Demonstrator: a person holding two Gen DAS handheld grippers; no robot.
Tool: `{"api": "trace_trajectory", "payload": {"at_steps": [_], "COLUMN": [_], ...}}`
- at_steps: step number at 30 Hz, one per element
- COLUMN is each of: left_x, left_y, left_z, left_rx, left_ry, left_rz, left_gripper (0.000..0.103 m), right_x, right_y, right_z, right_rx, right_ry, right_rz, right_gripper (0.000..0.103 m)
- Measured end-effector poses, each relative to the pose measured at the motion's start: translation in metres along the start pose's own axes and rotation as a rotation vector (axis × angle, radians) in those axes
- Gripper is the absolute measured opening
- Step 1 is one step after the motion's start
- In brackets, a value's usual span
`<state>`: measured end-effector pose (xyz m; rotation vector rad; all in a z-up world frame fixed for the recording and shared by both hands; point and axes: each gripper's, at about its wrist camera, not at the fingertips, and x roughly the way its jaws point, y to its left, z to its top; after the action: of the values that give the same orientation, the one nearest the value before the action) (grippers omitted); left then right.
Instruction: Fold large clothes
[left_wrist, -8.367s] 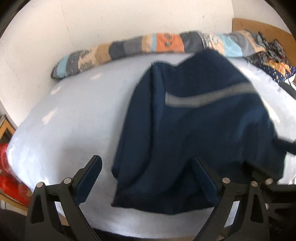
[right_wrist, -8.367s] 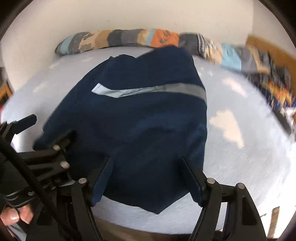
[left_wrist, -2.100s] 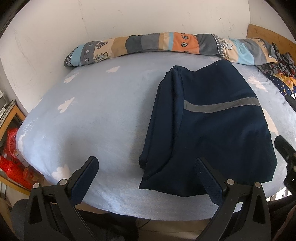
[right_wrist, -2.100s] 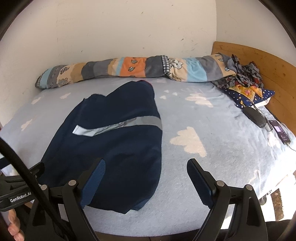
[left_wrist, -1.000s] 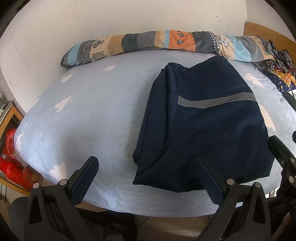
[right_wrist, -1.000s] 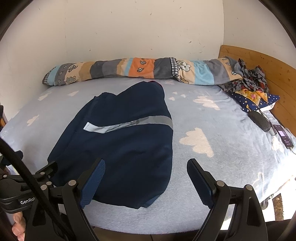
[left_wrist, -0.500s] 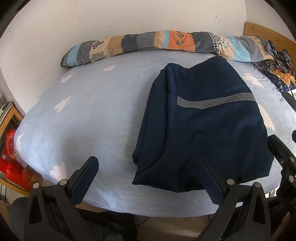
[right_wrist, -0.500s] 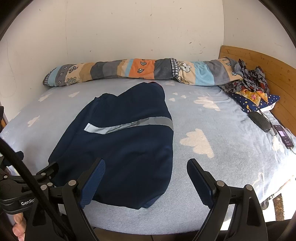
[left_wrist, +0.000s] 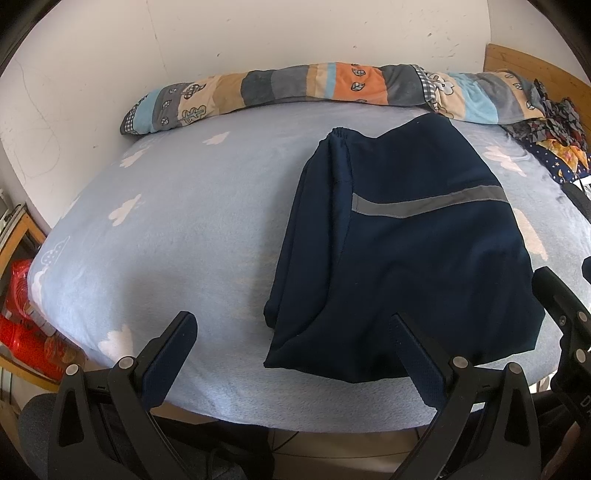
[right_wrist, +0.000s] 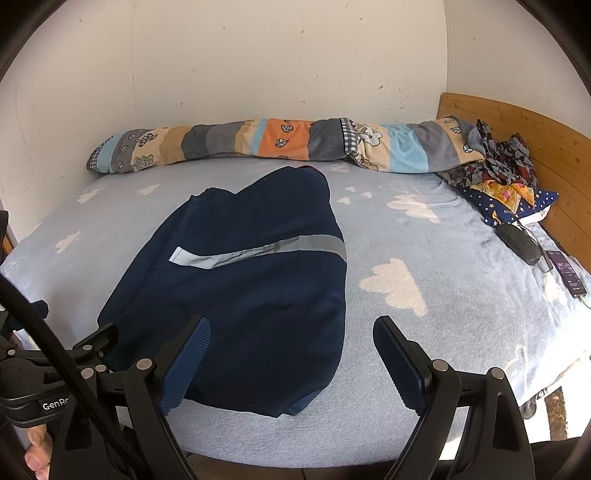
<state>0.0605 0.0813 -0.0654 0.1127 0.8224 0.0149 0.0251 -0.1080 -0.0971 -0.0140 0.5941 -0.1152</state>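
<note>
Navy garment (left_wrist: 406, 258), folded into a rough rectangle with a grey reflective stripe (left_wrist: 424, 203) across it, lies in the right half of our left wrist view on the pale blue cloud-print bed cover (left_wrist: 184, 240). Our left gripper (left_wrist: 291, 343) sits at the bottom of the frame with its fingers spread wide and nothing between them; its right finger overlaps the garment's lower edge in the picture. A long patchwork bolster (left_wrist: 314, 85) runs along the wall at the top.

From the right wrist view we see the same garment (right_wrist: 240, 288) left of centre. Our right gripper (right_wrist: 291, 354) is likewise wide apart and empty at the bottom. At the right edge lie a dark case (right_wrist: 519, 243) and a phone (right_wrist: 567, 273), below a crumpled patterned cloth (right_wrist: 495, 166) by the wooden headboard (right_wrist: 535, 140).
</note>
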Motion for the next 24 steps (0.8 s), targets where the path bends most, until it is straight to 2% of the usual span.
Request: {"api": "trace_trajectory", "payload": {"at_steps": [24], "left_x": [-0.0009], "left_y": [0.0], "left_z": [0.0003], "left_rx": [-0.005], "left_ry": [-0.004], "left_rz": [-0.003], "left_gripper": [0.103], "right_x": [-0.0029], "right_y": [0.0007], "right_z": [0.0], "right_rx": [-0.001], "right_ry": [-0.004], "right_rz": [0.003], "right_gripper": [0.093]}}
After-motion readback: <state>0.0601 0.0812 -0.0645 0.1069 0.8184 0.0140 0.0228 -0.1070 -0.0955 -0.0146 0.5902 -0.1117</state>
